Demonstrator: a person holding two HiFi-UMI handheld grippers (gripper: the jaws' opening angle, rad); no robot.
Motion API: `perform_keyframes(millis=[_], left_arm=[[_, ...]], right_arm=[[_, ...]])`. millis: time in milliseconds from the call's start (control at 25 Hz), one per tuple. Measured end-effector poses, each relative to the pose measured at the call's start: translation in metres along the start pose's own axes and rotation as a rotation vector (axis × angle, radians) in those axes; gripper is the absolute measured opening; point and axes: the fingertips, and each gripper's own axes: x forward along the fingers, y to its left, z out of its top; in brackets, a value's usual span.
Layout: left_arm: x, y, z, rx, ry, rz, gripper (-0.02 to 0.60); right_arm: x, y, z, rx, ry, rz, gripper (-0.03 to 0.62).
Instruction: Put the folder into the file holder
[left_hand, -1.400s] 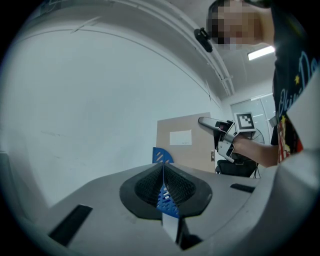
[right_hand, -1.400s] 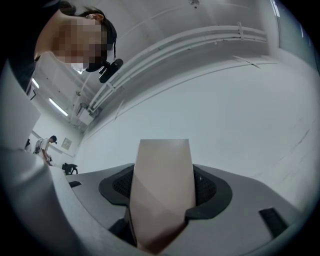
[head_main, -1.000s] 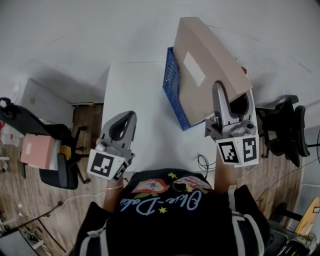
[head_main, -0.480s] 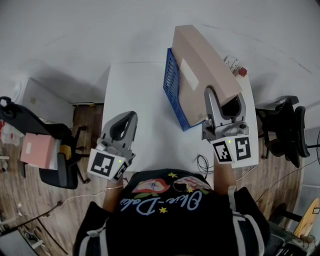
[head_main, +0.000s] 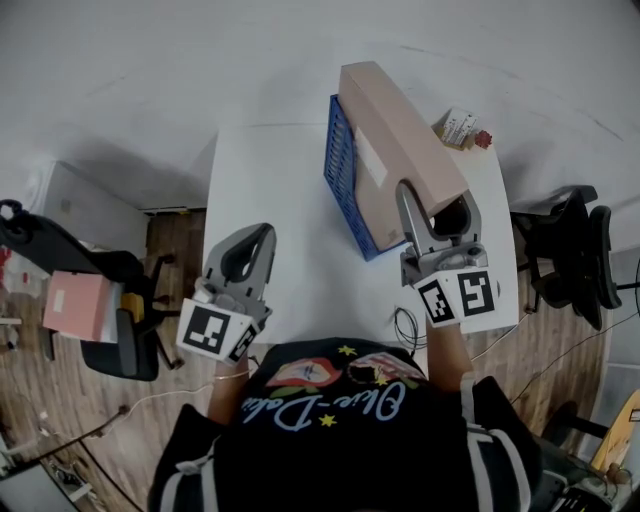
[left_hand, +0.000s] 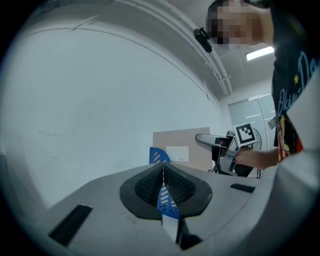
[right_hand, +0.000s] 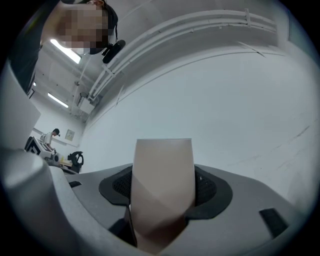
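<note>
The right gripper (head_main: 437, 203) clamps its jaws on the near end of the tan folder (head_main: 385, 140), which leans inside the blue file holder (head_main: 339, 165) on the white surface (head_main: 270, 180), while the left gripper (head_main: 252, 243) hovers well apart, jaws pressed together on nothing.

The folder (head_main: 400, 135) is a thick beige box with a white label on its side. It stands on its edge, tilted. Its lower part is inside the holder (head_main: 338, 165) and its upper part rises above the rim. The holder is of blue mesh and stands on the white bench (head_main: 270, 200). The folder's near end is pinched between the fingers of the right gripper (head_main: 437, 200).
</note>
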Motion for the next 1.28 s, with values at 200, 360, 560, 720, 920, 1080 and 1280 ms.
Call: perform_keyframes(millis=[200,360,560,720,920,1080,1280], left_arm=[[-0.001,0.001,-0.002,-0.019,0.003,0.012,0.005],[0.001,-0.003,-0.002,-0.017,0.003,0.008,0.005],[0.004,-0.005,-0.001,-0.018,0.004,0.004,0.005],[0.006,-0.007,-0.002,-0.011,0.007,0.001,0.005],[0.008,-0.009,-0.002,-0.017,0.007,0.003,0.005],[0.009,-0.011,0.0,-0.016,0.005,0.003,0.005],[0.008,-0.015,-0.002,-0.003,0.011,0.0,0.005]], right_arm=[[-0.001,0.0,-0.014,-0.005,0.054,-0.004,0.273],[-0.003,0.001,-0.026,-0.014,0.096,0.004,0.273],[-0.005,-0.002,-0.038,-0.018,0.139,0.007,0.273],[-0.007,-0.002,-0.045,-0.015,0.159,0.009,0.274],[-0.008,-0.002,-0.056,-0.013,0.194,0.013,0.273],[-0.008,-0.002,-0.059,-0.016,0.205,0.019,0.273],[-0.011,0.0,-0.061,-0.031,0.208,0.038,0.273]])
